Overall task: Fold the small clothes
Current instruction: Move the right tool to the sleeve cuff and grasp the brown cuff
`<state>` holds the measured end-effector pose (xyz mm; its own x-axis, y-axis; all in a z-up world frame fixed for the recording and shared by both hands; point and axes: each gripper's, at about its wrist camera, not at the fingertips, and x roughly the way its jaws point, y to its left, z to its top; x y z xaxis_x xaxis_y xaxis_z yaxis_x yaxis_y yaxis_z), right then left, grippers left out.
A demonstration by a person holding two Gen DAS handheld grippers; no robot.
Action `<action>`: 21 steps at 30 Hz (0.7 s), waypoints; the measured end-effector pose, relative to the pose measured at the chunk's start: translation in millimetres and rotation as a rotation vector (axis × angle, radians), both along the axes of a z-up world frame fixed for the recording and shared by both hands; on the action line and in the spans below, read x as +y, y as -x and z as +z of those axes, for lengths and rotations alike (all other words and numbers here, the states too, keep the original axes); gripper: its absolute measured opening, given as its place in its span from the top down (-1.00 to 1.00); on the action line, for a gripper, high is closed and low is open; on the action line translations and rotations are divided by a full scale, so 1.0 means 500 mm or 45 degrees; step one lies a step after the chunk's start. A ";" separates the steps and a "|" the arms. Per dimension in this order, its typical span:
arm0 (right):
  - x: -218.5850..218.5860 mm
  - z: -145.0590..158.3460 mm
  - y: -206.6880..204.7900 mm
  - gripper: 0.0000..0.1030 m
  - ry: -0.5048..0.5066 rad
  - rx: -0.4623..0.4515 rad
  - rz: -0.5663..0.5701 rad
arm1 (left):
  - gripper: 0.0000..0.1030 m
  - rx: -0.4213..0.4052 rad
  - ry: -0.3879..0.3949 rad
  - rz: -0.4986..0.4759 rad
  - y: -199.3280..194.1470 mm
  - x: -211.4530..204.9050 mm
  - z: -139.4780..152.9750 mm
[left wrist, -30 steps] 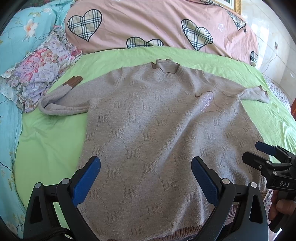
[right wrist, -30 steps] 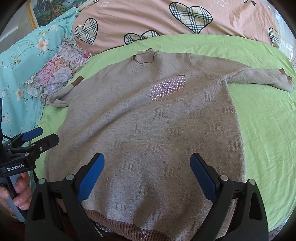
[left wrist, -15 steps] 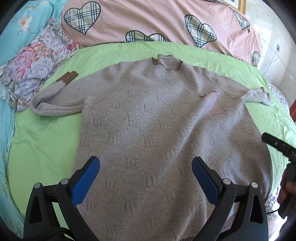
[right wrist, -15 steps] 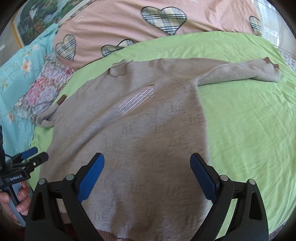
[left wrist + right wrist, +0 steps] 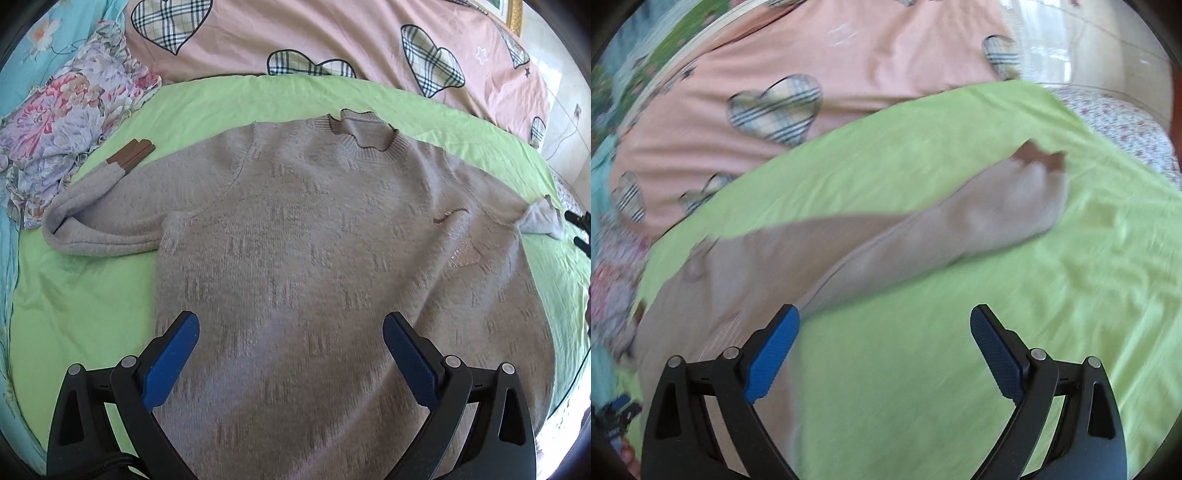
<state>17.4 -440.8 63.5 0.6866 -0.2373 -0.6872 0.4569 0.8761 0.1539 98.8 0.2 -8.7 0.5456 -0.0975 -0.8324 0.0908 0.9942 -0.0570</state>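
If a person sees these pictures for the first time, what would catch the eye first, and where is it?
First comes the grey-beige sweater, spread flat with its front up across the green sheet, its left sleeve doubled back on itself. Behind it lies the pink quilt with plaid hearts. Low in each view, an open tool with blue pads frames the scene: the left tool over the sweater, the right tool facing the outstretched right sleeve.

My left gripper (image 5: 291,356) has two black angular plastic arms tipped with blue ribbed pads (image 5: 170,360), silver round pivot screws (image 5: 128,362) at the joints, and a black cable at its base; my right gripper (image 5: 885,350) is built the same
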 end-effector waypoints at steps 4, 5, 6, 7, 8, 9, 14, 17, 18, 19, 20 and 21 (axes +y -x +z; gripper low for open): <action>-0.125 -0.004 -0.068 -0.61 -0.018 0.027 -0.130 | -0.94 0.021 0.000 0.017 -0.031 -0.001 -0.008; -0.152 -0.009 -0.088 -0.61 -0.023 0.042 -0.149 | -0.94 0.031 0.004 0.023 -0.040 -0.002 -0.011; -0.173 -0.013 -0.105 -0.60 -0.025 0.053 -0.161 | -0.94 0.038 0.006 0.027 -0.046 -0.002 -0.014; -0.194 -0.019 -0.124 -0.60 -0.025 0.070 -0.180 | -0.94 0.050 0.008 0.032 -0.053 -0.005 -0.018; -0.209 -0.034 -0.155 -0.60 -0.037 0.090 -0.196 | -0.94 0.060 0.010 0.036 -0.060 -0.006 -0.022; -0.227 -0.047 -0.179 -0.60 -0.049 0.108 -0.211 | -0.94 0.068 0.013 0.040 -0.067 -0.007 -0.026; -0.304 -0.126 -0.263 -0.60 -0.082 0.270 -0.314 | -0.94 0.094 0.001 0.047 -0.085 -0.010 -0.044; -0.311 -0.145 -0.277 -0.43 -0.013 0.318 -0.315 | -0.94 0.110 0.009 0.050 -0.092 -0.006 -0.054; -0.308 -0.139 -0.274 -0.12 0.010 0.321 -0.321 | -0.94 0.110 0.014 0.051 -0.092 -0.005 -0.055; -0.307 -0.128 -0.266 0.36 0.004 0.290 -0.320 | -0.94 0.110 0.020 0.052 -0.093 -0.004 -0.056; -0.308 -0.122 -0.256 0.63 -0.041 0.258 -0.314 | -0.94 0.110 0.023 0.052 -0.092 -0.004 -0.057; -0.308 -0.119 -0.249 0.83 -0.081 0.233 -0.312 | -0.94 0.111 0.030 0.050 -0.092 -0.003 -0.058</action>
<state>142.0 -594.6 4.1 0.4776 -0.3332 -0.8129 0.6784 0.7279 0.1002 144.8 -1.1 -37.6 0.4749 -0.0971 -0.8747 0.0451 0.9953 -0.0860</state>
